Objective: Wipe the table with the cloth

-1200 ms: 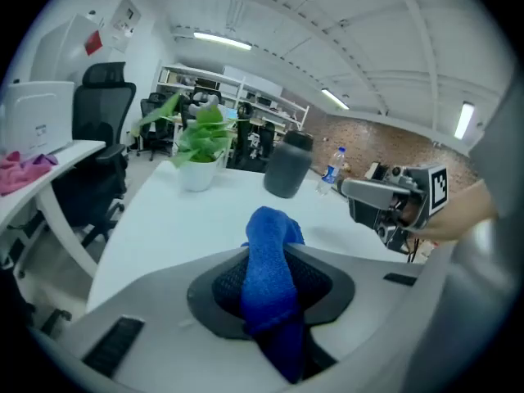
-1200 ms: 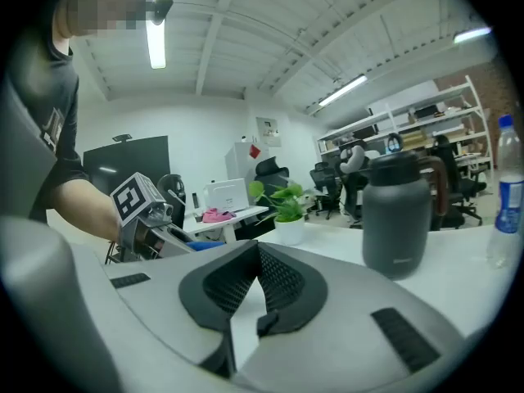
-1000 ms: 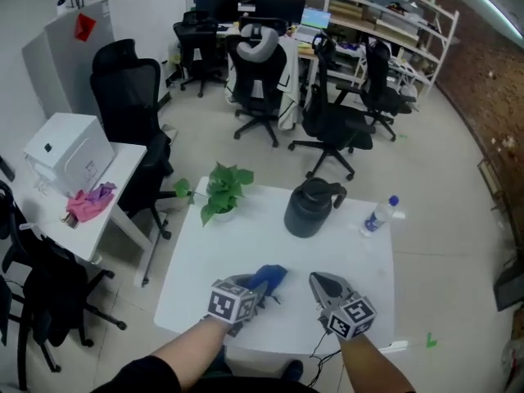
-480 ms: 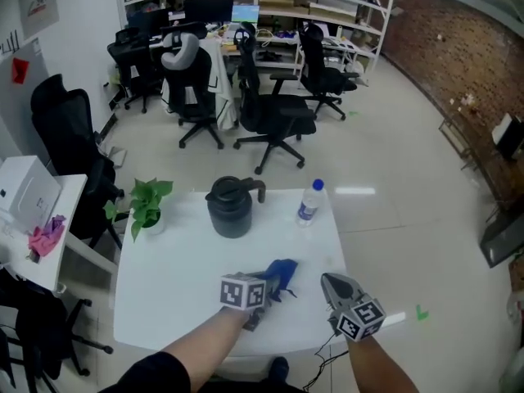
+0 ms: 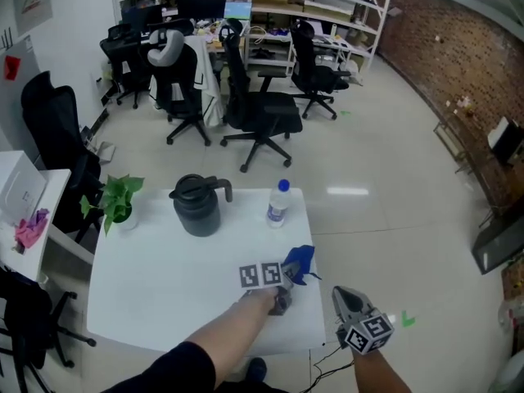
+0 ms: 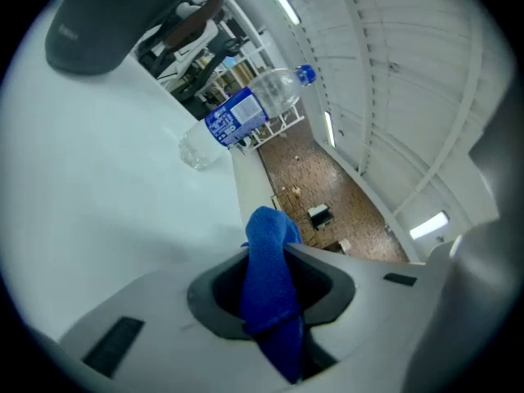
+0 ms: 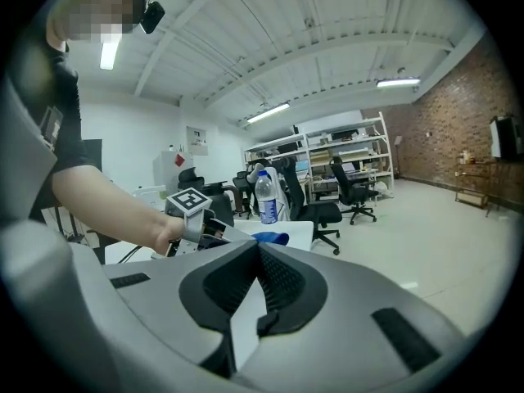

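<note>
My left gripper [image 5: 286, 280] rests low on the white table [image 5: 164, 285] near its right edge, shut on a blue cloth [image 5: 300, 260]. In the left gripper view the cloth [image 6: 268, 277] is pinched between the jaws and sticks out past them over the table [image 6: 90, 187]. Beyond the table's front right corner, my right gripper [image 5: 341, 293] hangs over the floor. Its jaws are shut with nothing in them [image 7: 258, 248]. From the right gripper view I see the left gripper [image 7: 206, 222] and the cloth [image 7: 267, 237] on the tabletop.
A dark jug [image 5: 196, 206] and a water bottle [image 5: 278, 203] stand at the table's far side, a potted plant [image 5: 115, 198] at its far left corner. Office chairs [image 5: 258, 113] stand behind. Another white desk [image 5: 24, 244] is on the left.
My left gripper has slid the cloth to the right across the table, from the front middle to near the right edge. The right gripper stays off the front right corner.
</note>
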Demonstrator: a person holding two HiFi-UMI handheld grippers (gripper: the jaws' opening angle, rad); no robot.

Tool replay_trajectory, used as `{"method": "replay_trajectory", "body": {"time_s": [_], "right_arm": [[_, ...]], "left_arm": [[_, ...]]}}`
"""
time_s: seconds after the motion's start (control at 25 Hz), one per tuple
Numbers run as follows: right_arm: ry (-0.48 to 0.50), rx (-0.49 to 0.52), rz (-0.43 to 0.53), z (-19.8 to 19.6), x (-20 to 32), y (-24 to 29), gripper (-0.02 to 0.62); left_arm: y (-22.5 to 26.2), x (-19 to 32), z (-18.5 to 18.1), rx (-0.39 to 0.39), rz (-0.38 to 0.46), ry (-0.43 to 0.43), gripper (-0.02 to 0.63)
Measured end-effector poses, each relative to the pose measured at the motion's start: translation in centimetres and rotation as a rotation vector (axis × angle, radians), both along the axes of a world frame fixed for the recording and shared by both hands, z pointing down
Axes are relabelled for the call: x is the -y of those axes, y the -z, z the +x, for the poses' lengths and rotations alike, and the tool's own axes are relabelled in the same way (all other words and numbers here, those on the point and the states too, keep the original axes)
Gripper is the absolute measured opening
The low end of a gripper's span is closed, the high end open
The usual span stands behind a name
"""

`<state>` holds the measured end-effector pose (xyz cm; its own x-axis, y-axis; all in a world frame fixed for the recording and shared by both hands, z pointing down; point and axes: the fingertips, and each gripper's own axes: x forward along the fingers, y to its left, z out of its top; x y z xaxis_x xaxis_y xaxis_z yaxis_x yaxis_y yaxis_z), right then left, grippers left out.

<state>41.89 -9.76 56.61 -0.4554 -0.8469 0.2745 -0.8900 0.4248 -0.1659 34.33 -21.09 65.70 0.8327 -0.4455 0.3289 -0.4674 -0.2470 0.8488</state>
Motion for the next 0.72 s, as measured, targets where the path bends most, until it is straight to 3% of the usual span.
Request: {"method": "replay_trajectory", "body": {"time_s": [0.12, 0.28, 0.4, 0.72], "right_arm": [[-0.016, -0.001, -0.008, 2.4, -0.4, -0.4, 0.012], [-0.026, 0.002, -0.015, 4.1, -0.4, -0.7, 0.012], [-0.03, 0.01, -0.027, 4.9, -0.2, -1.2, 0.012], [-0.006, 0.01, -0.038, 4.4, 0.1, -1.9, 0.012]], "left_arm": [[-1.4, 1.3, 2.2, -0.043, -0.061, 0.052, 0.081], [-5.0, 1.8, 2.0, 0.09, -0.121, 0.075, 0.081], [-5.9, 2.1, 1.8, 0.137, -0.151, 0.085, 0.077], [-6.7, 2.6, -0.5, 0.357, -0.146, 0.008, 0.077]]}}
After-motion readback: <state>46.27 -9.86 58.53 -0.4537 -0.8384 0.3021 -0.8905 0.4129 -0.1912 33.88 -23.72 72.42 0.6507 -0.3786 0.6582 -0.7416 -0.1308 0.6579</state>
